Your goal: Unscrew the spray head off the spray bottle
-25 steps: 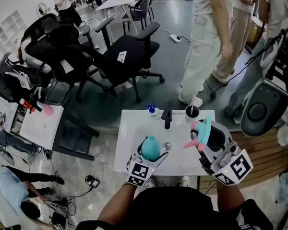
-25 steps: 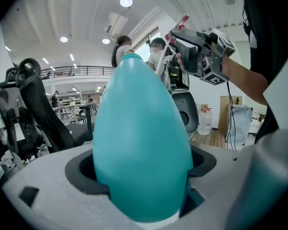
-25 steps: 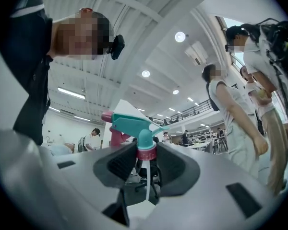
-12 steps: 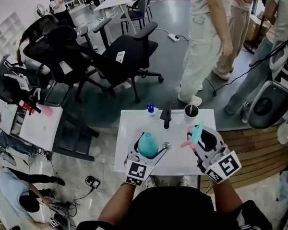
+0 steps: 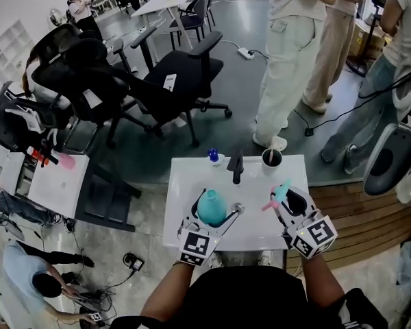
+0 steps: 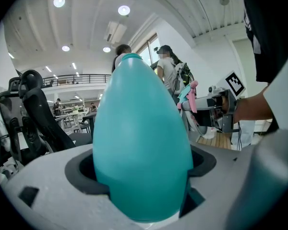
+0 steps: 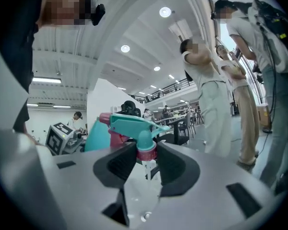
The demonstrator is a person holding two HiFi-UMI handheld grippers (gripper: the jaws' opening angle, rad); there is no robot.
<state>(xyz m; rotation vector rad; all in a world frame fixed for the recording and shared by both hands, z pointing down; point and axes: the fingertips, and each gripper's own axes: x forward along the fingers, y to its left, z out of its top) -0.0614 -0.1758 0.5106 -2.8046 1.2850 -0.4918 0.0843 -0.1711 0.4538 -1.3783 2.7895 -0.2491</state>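
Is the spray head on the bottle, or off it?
Off: the right gripper holds the spray head, apart from the teal bottle in the left gripper.

White table (image 5: 192, 184) stands on grey floor (image 5: 246, 94). Along its far edge, L to R: small blue-capped bottle (image 5: 213, 156), black object (image 5: 236, 166), dark cup (image 5: 272, 159) w/ a stick in it.

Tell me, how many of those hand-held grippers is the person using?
2. The left hand-held gripper clamps the teal bottle; the right hand-held gripper, beside it, grips the detached spray head. I see no others.
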